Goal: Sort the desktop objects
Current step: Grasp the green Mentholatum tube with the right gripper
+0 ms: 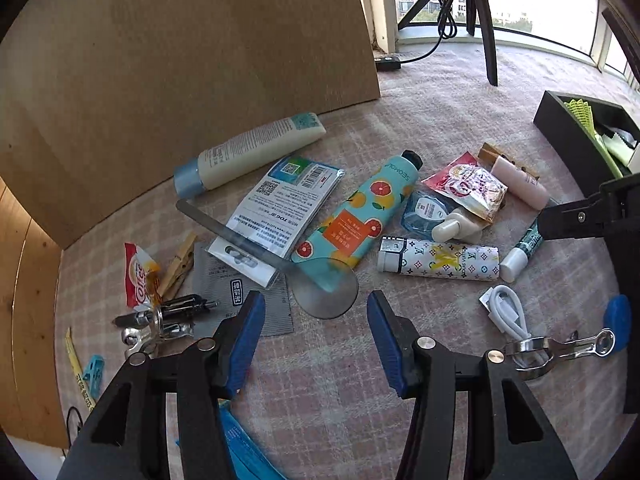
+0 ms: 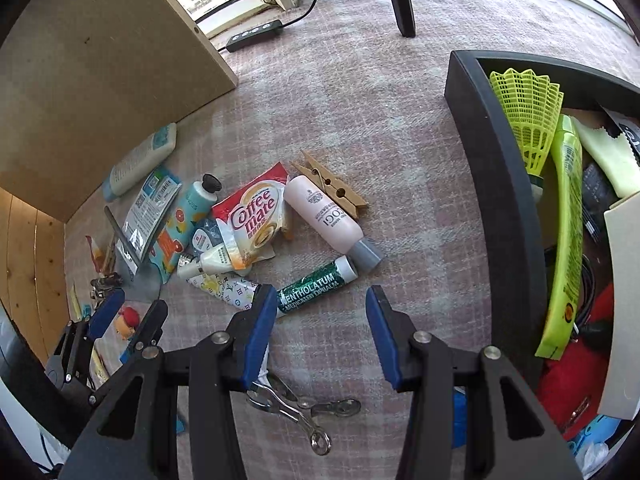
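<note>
Both of your tongs stand apart and hold nothing: the left tongs (image 1: 316, 300) hang over bare checked cloth just short of the round glass lens (image 1: 325, 290), and the right tongs (image 2: 322, 294) straddle the cloth beside the green lip balm stick (image 2: 316, 286).

The unsorted things lie in a heap on the desk (image 1: 420, 120), well apart from the black box (image 2: 492, 184), which already holds a yellow shuttlecock (image 2: 528, 116) and a green tube.

Watch the lip balm: it is a smooth cylinder and will likely roll away from the box if one pad nudges it first. The lens is thin, flat and slick, so your pads may slide off its rim. It also overlaps the citrus-print tube (image 1: 360, 216), and dragging it could shift that heap. The metal clip (image 2: 296, 408) lies just under your right tongs, near the balm; a low sweep could snag it.
</note>
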`<state>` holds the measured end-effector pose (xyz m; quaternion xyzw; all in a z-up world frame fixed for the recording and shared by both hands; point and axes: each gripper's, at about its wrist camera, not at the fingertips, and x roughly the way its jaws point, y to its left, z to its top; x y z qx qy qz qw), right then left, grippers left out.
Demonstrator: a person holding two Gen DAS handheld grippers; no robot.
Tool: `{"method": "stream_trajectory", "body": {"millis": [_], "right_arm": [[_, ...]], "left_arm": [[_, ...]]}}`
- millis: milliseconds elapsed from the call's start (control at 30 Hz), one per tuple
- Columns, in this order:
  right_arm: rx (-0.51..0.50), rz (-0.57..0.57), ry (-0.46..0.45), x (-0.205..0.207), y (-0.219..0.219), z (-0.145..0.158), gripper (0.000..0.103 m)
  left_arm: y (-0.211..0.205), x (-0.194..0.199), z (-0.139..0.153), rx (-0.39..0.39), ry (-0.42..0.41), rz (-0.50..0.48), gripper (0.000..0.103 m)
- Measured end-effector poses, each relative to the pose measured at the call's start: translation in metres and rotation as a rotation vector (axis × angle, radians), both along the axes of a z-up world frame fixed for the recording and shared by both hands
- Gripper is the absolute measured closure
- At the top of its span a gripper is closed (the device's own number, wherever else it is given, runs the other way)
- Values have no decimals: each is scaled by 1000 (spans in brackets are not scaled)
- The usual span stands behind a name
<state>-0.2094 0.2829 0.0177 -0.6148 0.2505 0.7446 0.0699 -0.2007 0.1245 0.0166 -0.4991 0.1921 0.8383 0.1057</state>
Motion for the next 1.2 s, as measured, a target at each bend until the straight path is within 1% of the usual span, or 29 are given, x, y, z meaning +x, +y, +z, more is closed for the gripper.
{"method": "stream_trajectory", "body": {"millis": [67,100,133,167,200,267,300,333,367,400,500,533,600,733,833,933,1067,1167,1200], "right_arm": [[-12,-18,-12,-3,-2,-4,58],[-15,-23,-21,-5,-4,-6,58],[-15,-25,-30,-7,-6,-9,58],[-13,-27,-39,-9,-8,-12,59],[-10,-31,-47,-10,-9,-14,60],[-5,-46,-52,-12,-10,-18,62],[2,-49,-49,-14,-11,-17,64],[9,-48,-51,-16,-12,-18,69],[18,-45,-51,-17,-13,-17,70],[23,-37,-49,-19,-13,-17,74],[24,-12,-41,-21,-14,-17,80],[21,-4,-36,-21,-14,-17,84],[7,7,-33,-19,-12,-18,87],[-20,32,-17,-11,-9,-16,87],[-3,60,5,-4,-10,-10,87],[13,90,34,4,-12,-1,87],[22,118,70,13,-12,13,87],[27,128,88,12,-17,27,87],[26,132,94,16,-13,30,87]], "left_arm": [[3,-4,-4,-20,-1,-6,61],[4,-6,-7,-27,-3,-6,62],[5,-9,-8,-32,-5,-5,66],[5,-11,-10,-33,-6,-4,69],[5,-13,-11,-31,-9,-3,70],[5,-18,-13,-29,-12,-3,78],[5,-19,-13,-29,-13,-3,80],[4,-21,-13,-26,-14,-3,84],[3,-23,-13,-20,-15,-2,88],[2,-24,-12,-14,-15,-1,90],[-4,-27,-9,7,-6,16,96],[-7,-28,-7,21,-6,23,99],[-17,-29,0,71,-5,39,100],[-41,-27,12,168,-19,76,101],[-62,-22,20,248,-45,118,101],[-81,-12,27,309,-46,154,101],[-99,-1,39,358,-42,173,101],[-99,0,44,365,-31,168,101],[-98,1,46,369,-25,170,101]]}}
